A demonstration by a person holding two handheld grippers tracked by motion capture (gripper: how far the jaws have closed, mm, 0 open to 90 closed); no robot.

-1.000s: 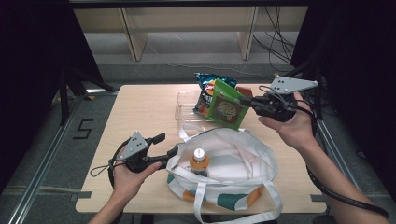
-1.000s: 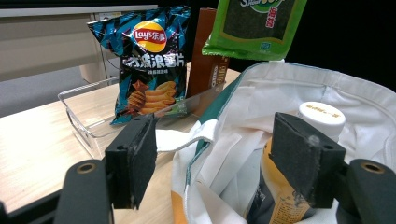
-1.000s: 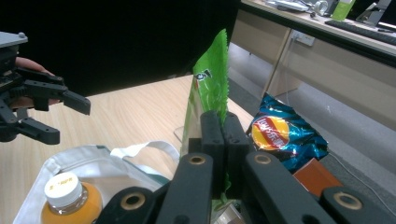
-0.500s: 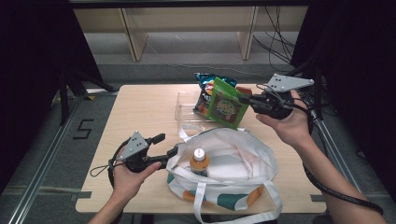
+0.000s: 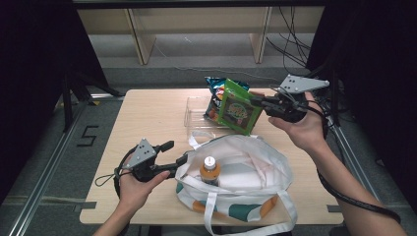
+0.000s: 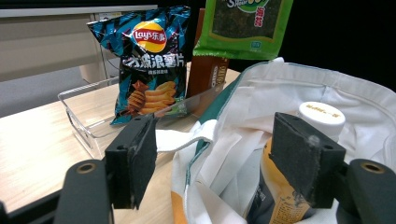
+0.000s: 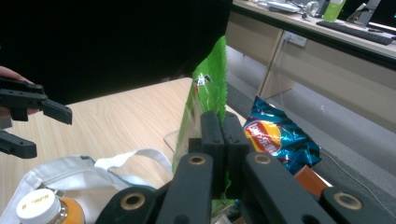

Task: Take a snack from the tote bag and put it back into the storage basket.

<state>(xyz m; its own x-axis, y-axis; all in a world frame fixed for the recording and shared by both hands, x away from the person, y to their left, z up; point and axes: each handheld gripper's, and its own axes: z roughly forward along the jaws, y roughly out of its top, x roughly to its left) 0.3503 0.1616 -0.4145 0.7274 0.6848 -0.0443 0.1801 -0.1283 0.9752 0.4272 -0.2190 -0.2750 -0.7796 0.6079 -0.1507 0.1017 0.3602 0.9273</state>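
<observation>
Bag-holding is the left gripper's [image 5: 178, 153] job: its jaws stand wide, one pad outside and one over the mouth of the white tote bag [image 5: 246, 162], apparently spreading the rim on the bag's left side, though whether a pad touches the cloth I cannot tell. An orange bottle with a white cap [image 5: 210, 169] stands upright inside the bag. Behind the bag sits a clear tray [image 5: 194, 110] with a blue chip packet [image 5: 216, 96] and a brown box [image 6: 208, 74] in it. To the right, the right gripper [image 5: 259, 103] has its jaws pinched shut on the edge of a green snack packet [image 5: 238, 109], which over the last second has risen clear of the tray and drifted slightly towards the bag (a small shift, not a swing). My reading: the packet is on its way into the bag, so lowering it past the bottle comes next.
</observation>
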